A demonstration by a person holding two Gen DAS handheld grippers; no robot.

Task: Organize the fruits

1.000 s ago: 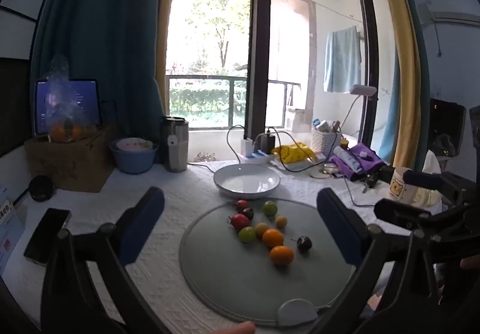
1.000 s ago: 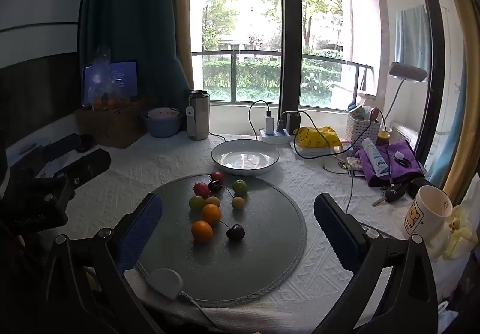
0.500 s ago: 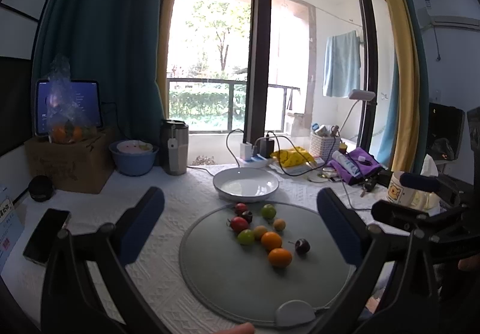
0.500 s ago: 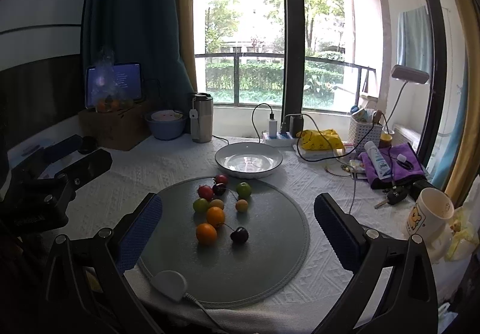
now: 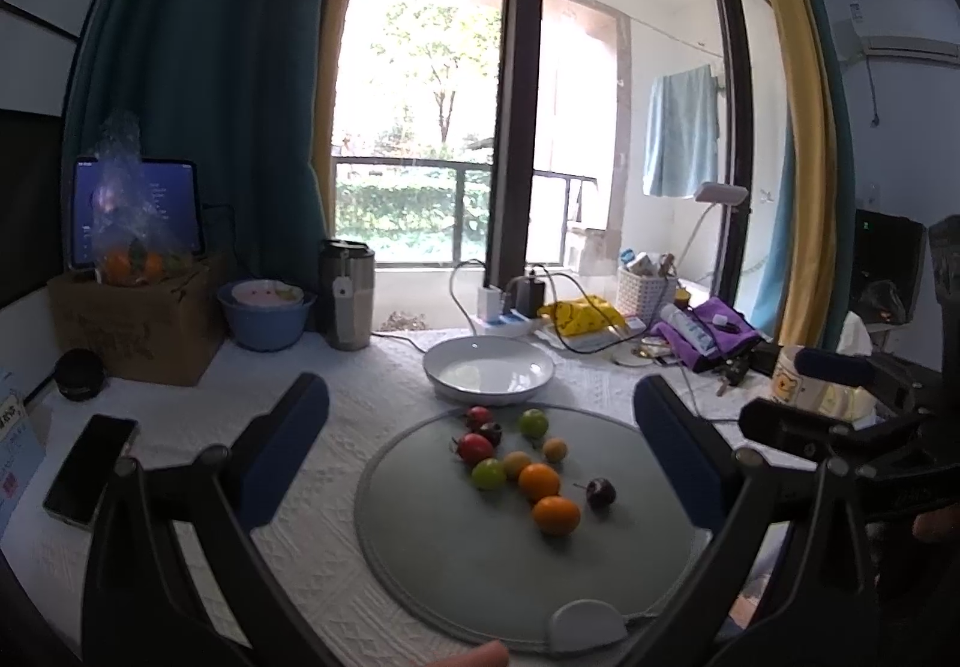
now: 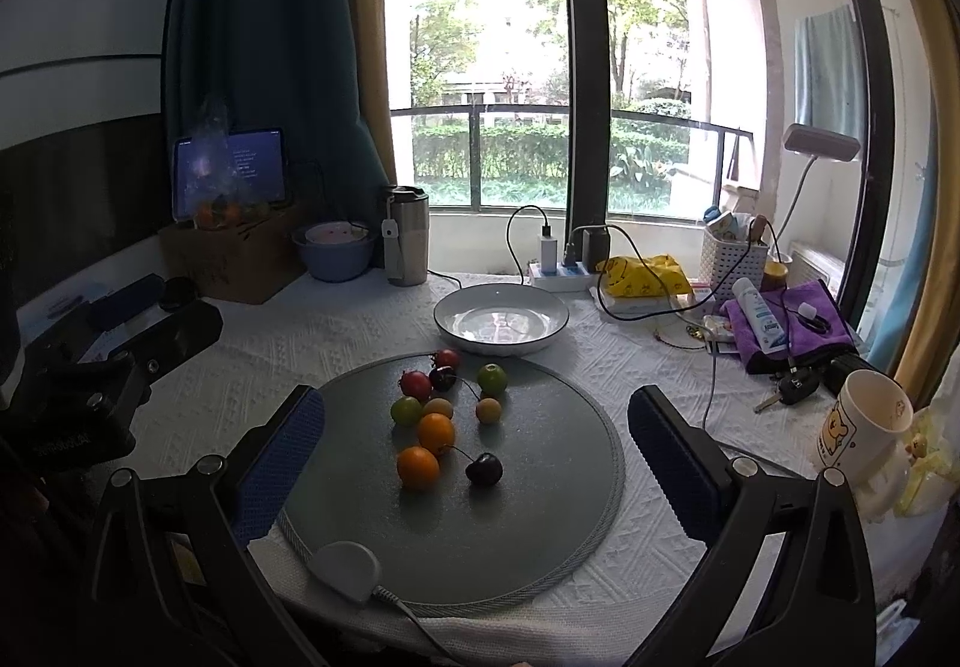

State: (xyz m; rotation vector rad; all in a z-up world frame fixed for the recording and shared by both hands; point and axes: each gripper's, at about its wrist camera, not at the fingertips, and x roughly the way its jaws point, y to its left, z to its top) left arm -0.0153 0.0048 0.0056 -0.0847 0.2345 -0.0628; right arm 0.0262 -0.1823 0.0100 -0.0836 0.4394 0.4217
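both grippers, left gripper (image 5: 480,439) and right gripper (image 6: 477,442), gape empty over a round grey mat (image 6: 540,517) of small glossy fruits (image 6: 435,430); a glazed white bowl (image 6: 501,320) sits behind on the quilted surface (image 6: 336,331).

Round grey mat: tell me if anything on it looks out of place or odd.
The fruits lie loose in a cluster on the round grey mat, while the white plate just behind it holds nothing. Nothing looks spilled or damaged. A white puck with a cable sits on the mat's near edge.
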